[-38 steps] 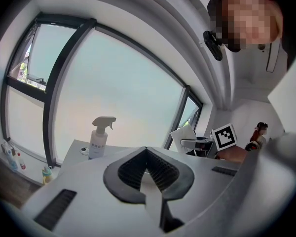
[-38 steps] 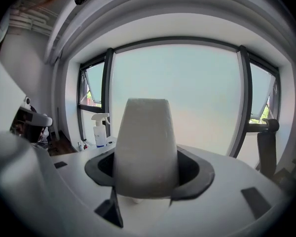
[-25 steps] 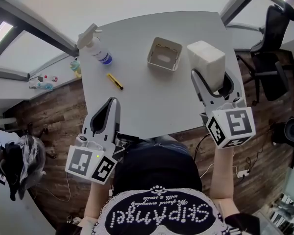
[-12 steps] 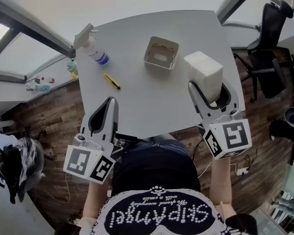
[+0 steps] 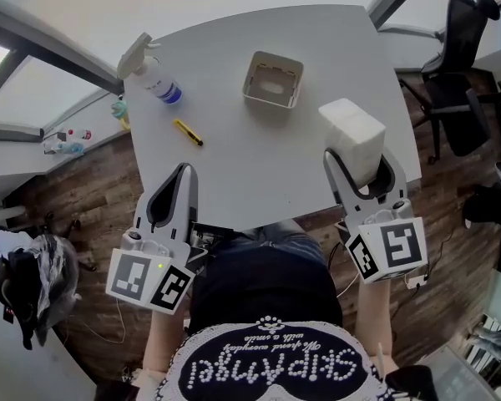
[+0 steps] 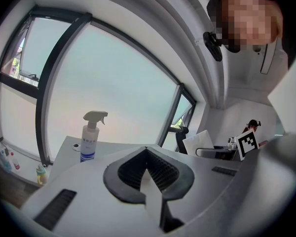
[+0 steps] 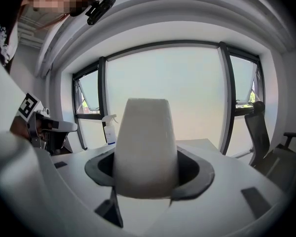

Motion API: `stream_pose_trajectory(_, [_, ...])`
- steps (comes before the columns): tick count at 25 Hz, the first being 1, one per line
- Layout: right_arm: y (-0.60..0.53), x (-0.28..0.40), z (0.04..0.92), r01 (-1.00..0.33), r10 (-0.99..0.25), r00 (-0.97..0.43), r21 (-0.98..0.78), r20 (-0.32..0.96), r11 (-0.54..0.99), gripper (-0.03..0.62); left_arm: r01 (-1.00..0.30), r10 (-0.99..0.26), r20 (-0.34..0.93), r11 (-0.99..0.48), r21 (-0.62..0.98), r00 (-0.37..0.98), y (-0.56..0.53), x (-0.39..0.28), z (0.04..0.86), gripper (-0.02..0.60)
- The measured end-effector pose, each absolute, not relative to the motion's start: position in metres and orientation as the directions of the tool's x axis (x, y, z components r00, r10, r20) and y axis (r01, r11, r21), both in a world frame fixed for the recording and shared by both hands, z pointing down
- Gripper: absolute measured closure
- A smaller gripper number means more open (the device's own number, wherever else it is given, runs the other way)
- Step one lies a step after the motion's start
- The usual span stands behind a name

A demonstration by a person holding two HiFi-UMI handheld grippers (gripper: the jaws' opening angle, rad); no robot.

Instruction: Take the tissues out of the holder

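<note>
Tissues (image 5: 351, 134) out of the holder (image 5: 249, 82), held in the right gripper's (image 5: 359, 155) wide jaws
Best to lower the soft stack flat onto bare bench (image 5: 234, 157) right of the holder, without squeezing harder. Left gripper (image 5: 180, 172), nearer the person than the holder, has its jaws together and empty. Spray bottle (image 5: 154, 78) left of holder; white bench, wood floor, big windows

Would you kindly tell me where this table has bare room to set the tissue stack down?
The widest bare stretch of table lies between the yellow tool, the empty holder and the near edge. The far right corner is bare too. The far left, by the spray bottle, is crowded.
</note>
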State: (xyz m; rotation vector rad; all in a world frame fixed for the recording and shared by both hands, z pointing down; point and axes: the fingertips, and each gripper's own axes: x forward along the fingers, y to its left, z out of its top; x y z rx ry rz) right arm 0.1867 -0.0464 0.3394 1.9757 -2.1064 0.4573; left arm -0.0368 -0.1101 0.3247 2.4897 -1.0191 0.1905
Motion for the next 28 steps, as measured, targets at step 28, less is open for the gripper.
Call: stream_pose_trajectory(28, [0.021,0.120,0.358,-0.985,-0.904,-0.144,-0.142,0.403,0.094,0.315,-0.646,-0.582,0.283,-0.669,0.368,0.763,-0.094,-0.060,0.332,0.580])
